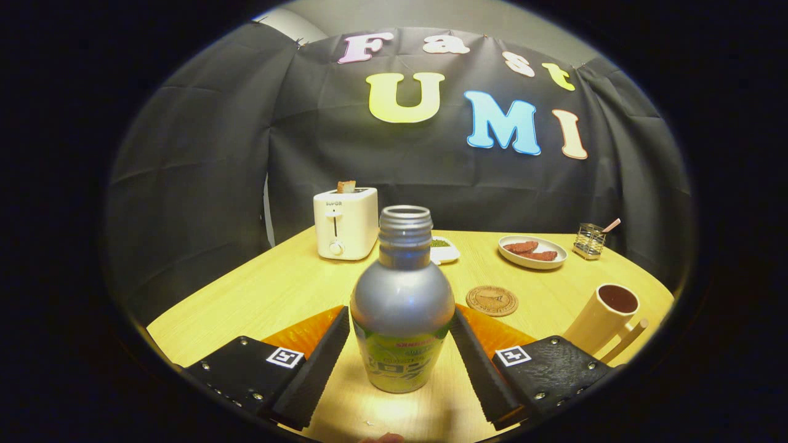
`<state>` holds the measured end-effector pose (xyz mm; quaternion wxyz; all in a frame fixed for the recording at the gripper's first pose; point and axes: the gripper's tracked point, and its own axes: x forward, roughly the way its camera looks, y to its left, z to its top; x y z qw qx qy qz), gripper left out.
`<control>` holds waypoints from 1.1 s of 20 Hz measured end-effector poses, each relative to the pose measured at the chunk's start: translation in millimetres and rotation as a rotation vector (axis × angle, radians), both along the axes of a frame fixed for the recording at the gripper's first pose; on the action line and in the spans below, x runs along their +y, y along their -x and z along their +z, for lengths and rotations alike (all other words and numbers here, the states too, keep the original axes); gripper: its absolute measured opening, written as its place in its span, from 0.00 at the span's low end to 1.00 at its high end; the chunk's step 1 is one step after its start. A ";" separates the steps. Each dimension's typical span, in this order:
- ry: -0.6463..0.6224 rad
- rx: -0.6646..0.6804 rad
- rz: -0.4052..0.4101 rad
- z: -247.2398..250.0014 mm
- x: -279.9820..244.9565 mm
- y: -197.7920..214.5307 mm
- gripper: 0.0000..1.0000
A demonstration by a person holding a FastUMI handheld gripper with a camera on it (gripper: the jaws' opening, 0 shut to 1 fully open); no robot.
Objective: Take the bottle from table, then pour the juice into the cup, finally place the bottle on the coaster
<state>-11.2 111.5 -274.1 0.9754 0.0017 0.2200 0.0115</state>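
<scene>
Upright, the bottle [401,301] stands uncapped on the table [277,289], between the fingers of the gripper [400,326]. Jaws are closed against its shoulders on both sides, gripping it. Coaster [492,301] lies just beyond the right finger; cup [603,317] sits further right, dark liquid inside. Farther back: toaster [345,223] with a slice of bread, a plate [532,251] of food.
</scene>
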 end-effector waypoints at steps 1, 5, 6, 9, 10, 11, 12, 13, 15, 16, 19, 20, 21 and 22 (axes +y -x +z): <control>-0.002 0.011 -0.004 -3.9 -0.5 0.1 0.98; -0.006 0.050 -0.010 -18.6 1.2 3.0 0.98; -0.003 0.059 -0.009 -22.1 1.6 4.3 0.98; 0.009 0.090 -0.014 -32.0 -0.2 7.1 0.98; 0.014 0.099 -0.017 -35.3 -1.3 8.5 0.98; 0.024 0.111 -0.030 -37.2 -5.1 9.8 0.98; 0.027 0.122 -0.033 -38.5 -5.3 9.3 0.97; 0.027 0.119 -0.033 -37.4 -4.7 9.9 0.95; 0.026 0.120 -0.036 -36.2 -5.1 9.3 0.88; 0.021 0.123 -0.040 -38.0 -5.0 8.9 0.81; -0.008 0.133 -0.028 -36.0 -1.3 8.5 0.79; -0.024 0.139 -0.025 -35.3 -0.5 8.7 0.78; -0.037 0.150 -0.024 -33.7 -0.3 7.9 0.78; -0.055 0.153 -0.022 -30.2 0.4 8.4 0.77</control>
